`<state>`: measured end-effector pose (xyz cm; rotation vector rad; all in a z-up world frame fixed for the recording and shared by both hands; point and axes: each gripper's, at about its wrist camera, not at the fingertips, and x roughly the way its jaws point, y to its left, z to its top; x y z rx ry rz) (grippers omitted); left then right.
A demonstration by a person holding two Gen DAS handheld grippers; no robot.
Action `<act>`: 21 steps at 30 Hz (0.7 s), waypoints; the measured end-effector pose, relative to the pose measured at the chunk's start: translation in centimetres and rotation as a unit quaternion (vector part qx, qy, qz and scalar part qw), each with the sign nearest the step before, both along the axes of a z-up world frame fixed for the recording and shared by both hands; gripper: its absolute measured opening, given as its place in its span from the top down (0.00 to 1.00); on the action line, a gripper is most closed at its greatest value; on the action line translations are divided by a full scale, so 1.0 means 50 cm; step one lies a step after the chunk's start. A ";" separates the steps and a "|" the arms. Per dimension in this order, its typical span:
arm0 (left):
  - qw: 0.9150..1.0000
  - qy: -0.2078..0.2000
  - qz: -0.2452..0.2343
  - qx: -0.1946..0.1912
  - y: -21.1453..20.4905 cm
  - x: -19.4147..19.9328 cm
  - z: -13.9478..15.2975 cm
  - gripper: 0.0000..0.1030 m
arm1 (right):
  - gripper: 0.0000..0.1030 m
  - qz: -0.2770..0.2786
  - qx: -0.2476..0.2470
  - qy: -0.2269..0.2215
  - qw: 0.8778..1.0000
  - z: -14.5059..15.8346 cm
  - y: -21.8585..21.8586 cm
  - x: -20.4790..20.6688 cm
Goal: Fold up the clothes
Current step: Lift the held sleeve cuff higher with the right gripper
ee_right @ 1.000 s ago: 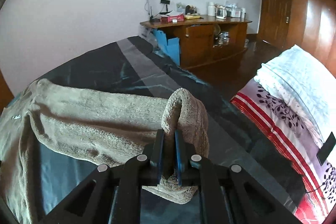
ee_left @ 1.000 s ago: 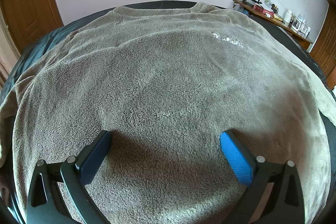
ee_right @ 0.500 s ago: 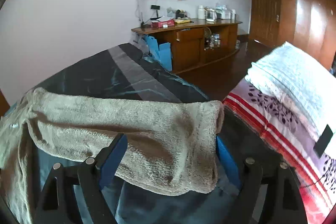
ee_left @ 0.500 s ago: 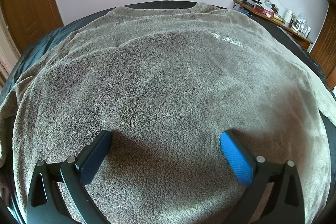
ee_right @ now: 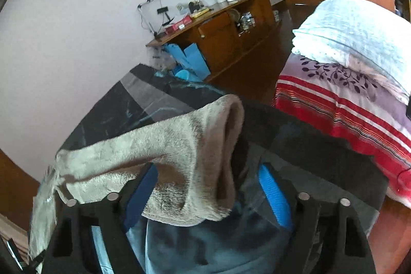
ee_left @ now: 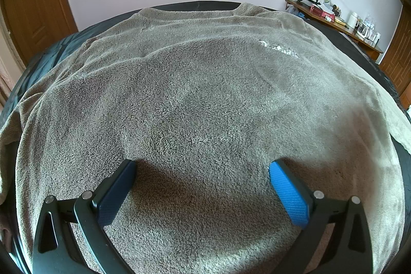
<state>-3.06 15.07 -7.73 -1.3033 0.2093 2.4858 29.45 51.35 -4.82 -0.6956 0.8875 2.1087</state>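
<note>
A grey-brown fleece sweater [ee_left: 205, 84] lies spread flat on the dark bed cover [ee_left: 64, 48], collar toward the far wall. My left gripper [ee_left: 203, 166] hovers just over its lower body, open, with nothing between the blue pads. In the right wrist view one sleeve [ee_right: 195, 145] stretches out from the left, and its cuff end lies across my right gripper [ee_right: 208, 171]. Those jaws stand wide and are closing. The cuff drapes over the left pad, while the right pad [ee_right: 272, 194] stands apart from the cloth.
A wooden sideboard [ee_right: 226, 35] with a lamp, kettle and small items stands against the wall to the right of the bed. A red-striped quilt [ee_right: 346, 104] and a white pillow [ee_right: 359, 32] lie at the right. A wooden door [ee_left: 33, 4] is at the left.
My right gripper let go of the pinched cuff and its jaws spread wide. The sleeve dropped flat, then the gripper rolled and shifted, so the cuff now lies across it. The left gripper stayed still.
</note>
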 end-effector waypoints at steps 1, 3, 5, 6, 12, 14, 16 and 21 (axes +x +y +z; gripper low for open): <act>1.000 0.000 0.000 0.000 0.000 0.000 0.000 0.00 | 0.35 0.002 0.003 -0.009 1.000 -0.001 0.001 -0.009; 1.000 0.000 0.000 0.000 0.000 0.001 0.000 0.00 | 0.53 0.008 0.010 -0.028 1.000 -0.002 0.006 -0.026; 1.000 0.000 0.000 0.000 0.001 0.001 0.000 0.00 | 0.66 0.013 0.017 -0.047 0.999 -0.003 0.010 -0.043; 1.000 -0.001 0.000 0.001 0.001 0.001 0.000 0.00 | 0.71 0.016 0.020 -0.055 0.998 -0.003 0.012 -0.050; 1.000 -0.003 0.000 0.003 -0.001 0.000 0.001 0.00 | 0.82 0.032 0.037 -0.031 0.998 0.025 -0.009 -0.062; 1.000 -0.004 0.000 0.004 -0.001 -0.002 0.000 0.00 | 0.82 0.040 0.047 -0.001 0.998 0.054 -0.025 -0.068; 1.000 -0.007 0.001 0.007 -0.001 -0.003 0.001 0.00 | 0.82 0.057 0.053 0.035 0.996 0.091 -0.042 -0.082; 1.000 -0.016 0.000 0.024 -0.011 -0.004 0.009 0.00 | 0.82 0.125 0.060 0.107 0.985 0.174 -0.098 -0.154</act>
